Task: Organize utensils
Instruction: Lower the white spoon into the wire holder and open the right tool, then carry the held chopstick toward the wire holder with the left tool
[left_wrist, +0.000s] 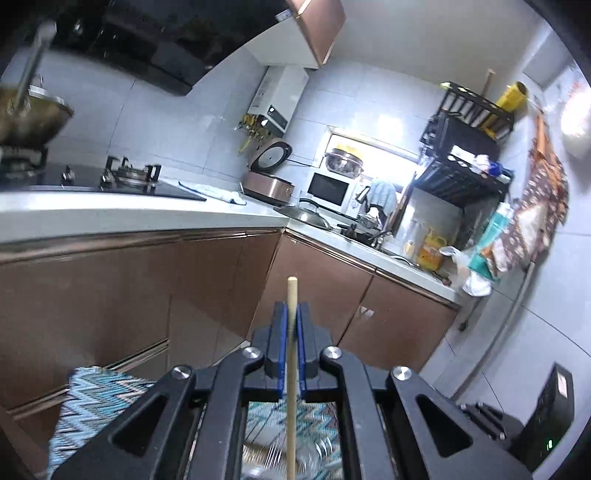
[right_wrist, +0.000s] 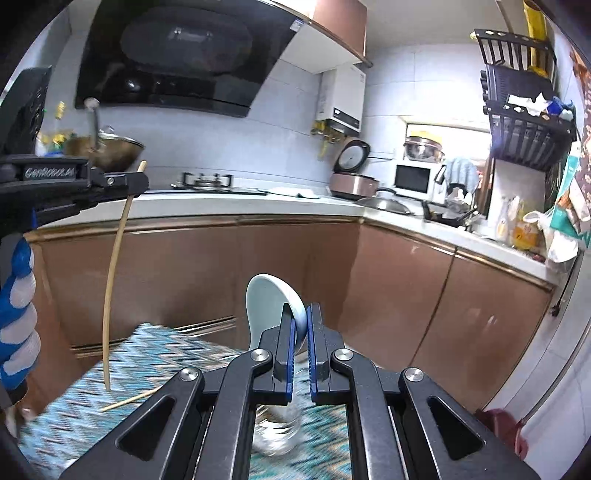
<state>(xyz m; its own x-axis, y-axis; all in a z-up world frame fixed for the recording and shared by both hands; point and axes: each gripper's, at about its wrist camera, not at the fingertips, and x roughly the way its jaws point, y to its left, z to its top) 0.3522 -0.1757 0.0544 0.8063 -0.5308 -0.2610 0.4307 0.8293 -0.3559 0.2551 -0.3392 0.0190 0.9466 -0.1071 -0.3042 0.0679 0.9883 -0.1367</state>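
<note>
Chopstick clamped upright in left tongs; right tongs grip spoon.

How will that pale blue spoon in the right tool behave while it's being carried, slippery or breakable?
The pale blue spoon looks glazed, so it is probably slick and could pivot between the right tool's narrow pads. It seems rigid, likely ceramic, so a drop might chip it. The glass jar below also looks fragile.

Observed: 2 chopsticks, 1 spoon, 1 glass jar, 1 patterned cloth, 2 grippers.
</note>
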